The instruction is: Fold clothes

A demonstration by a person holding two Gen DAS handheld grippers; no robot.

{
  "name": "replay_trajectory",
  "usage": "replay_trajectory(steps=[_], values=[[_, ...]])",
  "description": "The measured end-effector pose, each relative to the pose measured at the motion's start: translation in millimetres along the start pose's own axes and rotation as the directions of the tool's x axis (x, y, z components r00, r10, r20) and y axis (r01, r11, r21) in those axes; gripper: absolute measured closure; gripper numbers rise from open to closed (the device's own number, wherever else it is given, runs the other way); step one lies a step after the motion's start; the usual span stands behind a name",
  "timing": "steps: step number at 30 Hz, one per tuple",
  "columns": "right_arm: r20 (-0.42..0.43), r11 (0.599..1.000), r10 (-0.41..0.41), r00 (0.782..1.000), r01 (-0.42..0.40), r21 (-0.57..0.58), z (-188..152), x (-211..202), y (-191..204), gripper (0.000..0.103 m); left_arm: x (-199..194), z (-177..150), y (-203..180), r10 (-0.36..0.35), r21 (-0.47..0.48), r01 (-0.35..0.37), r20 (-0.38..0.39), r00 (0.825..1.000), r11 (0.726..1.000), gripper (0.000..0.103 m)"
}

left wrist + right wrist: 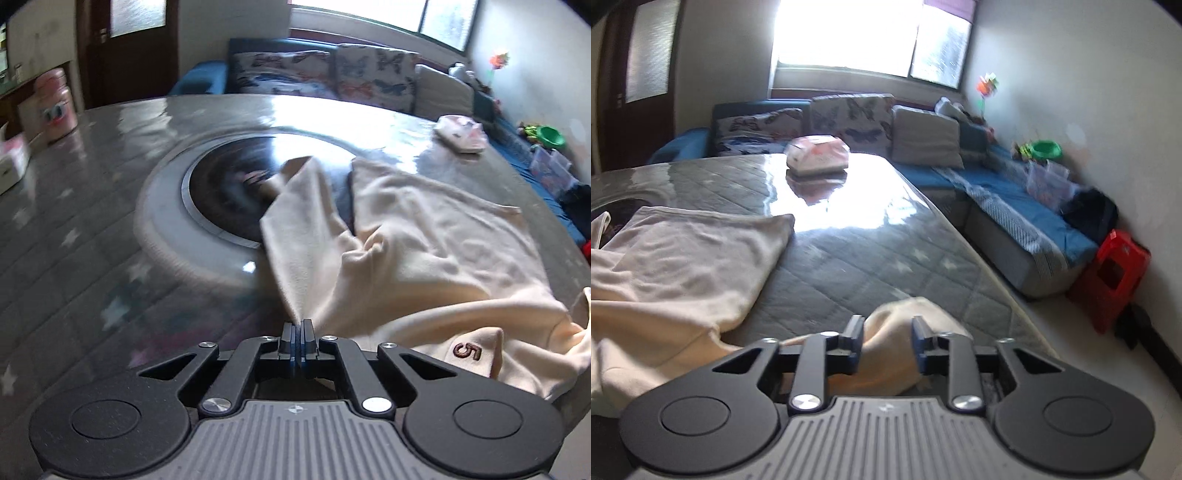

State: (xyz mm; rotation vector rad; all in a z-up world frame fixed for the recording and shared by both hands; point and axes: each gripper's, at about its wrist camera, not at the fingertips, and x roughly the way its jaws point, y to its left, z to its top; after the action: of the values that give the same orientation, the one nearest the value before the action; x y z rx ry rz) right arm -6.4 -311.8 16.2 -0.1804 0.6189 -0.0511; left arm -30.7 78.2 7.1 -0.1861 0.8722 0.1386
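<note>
Left gripper (297, 325) pointed steeply down, jaws pressed together, pinching thin fold of cream garment (406, 240) at fingertips. Right gripper (887, 325) angled less steeply down, jaws parted, black fingers (855, 332) standing either side of bunched cream cloth; pads not pressing on it. No hand or sleeve visible in either wrist view.

Home living room, blue sofa (1015, 192), butterfly cushions (849, 118), window (871, 37)

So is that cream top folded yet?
Not yet: the top lies spread and rumpled on the table, one sleeve flung out.
</note>
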Motion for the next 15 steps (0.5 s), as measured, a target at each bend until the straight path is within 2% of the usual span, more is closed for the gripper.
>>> replay_trajectory(steps=[3,8,11,15], values=[[0.003,0.999,-0.009,1.000,0.009,-0.035,6,-4,8,0.064,-6,-11,13,0.025,-0.016,-0.025,-0.002,1.000,1.000,0.100],[0.004,1.000,0.027,1.000,-0.027,-0.014,11,-13,9,0.064,-20,-22,32,0.053,-0.029,-0.053,-0.013,0.999,0.998,0.100],[0.017,0.999,0.050,0.999,-0.050,-0.013,18,-17,11,0.064,-25,-21,42,0.057,-0.035,-0.058,-0.026,0.998,0.998,0.094],[0.012,0.989,0.145,0.989,-0.145,-0.006,29,-12,20,0.064,-32,-12,46,0.078,-0.008,-0.078,0.009,0.997,0.997,0.076]])
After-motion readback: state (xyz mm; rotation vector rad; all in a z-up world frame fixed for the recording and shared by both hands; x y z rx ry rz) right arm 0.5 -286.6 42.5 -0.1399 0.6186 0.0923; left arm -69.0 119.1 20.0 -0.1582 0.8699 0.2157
